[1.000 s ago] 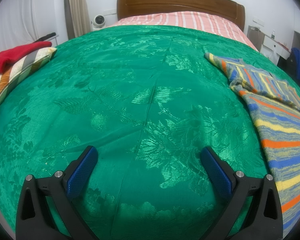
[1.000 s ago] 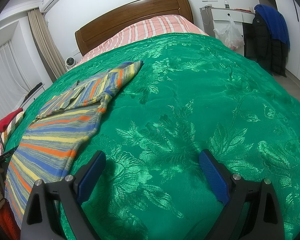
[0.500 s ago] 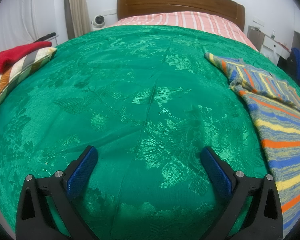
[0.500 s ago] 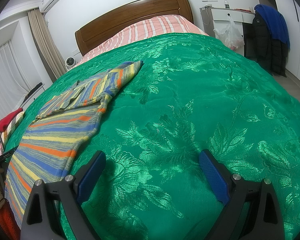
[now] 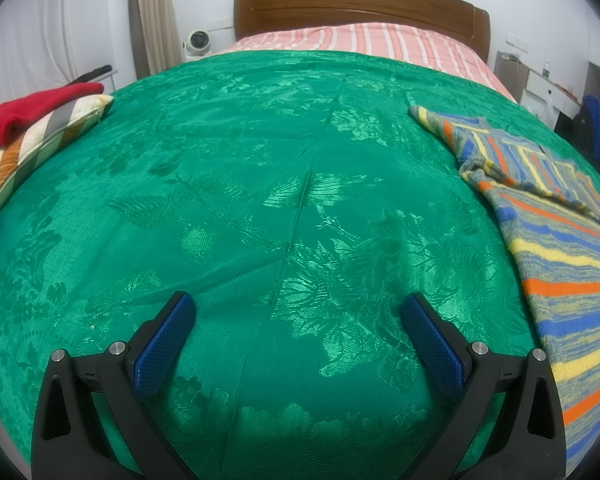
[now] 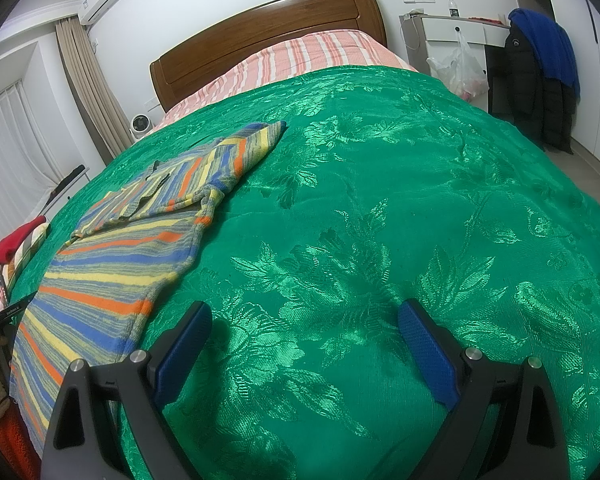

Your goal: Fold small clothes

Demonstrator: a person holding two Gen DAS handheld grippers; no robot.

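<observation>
Both tongs are found spread wide and empty. The left tongs [image 5: 297, 312] are held over bare green bedspread [image 5: 259, 184], with the striped garment [image 5: 560, 248] lying to their right, apart from them. The right tongs [image 6: 304, 320] are likewise held over bare bedspread [image 6: 400, 200], the same striped garment [image 6: 131, 264] lying just beside their left finger but not touched by it.

Progress: the garment is laid out on the bed, its body spread flat toward the near edge. One sleeve appears to be laid back across the upper part, so a first fold may have been made; this is judged, not certain. No compact folded bundle is seen. The main folding is assessed as outstanding, and no cloth is gripped at present.

Limits of view: the garment is cut off at the frame edge in the left wrist view, and its near hem is lost at the bed's edge in the right wrist view. The collar area is bunched and hard to read. A red item on a striped cushion [image 5: 39, 128] is noted at the far left; whether it belongs to the task cannot be told
</observation>
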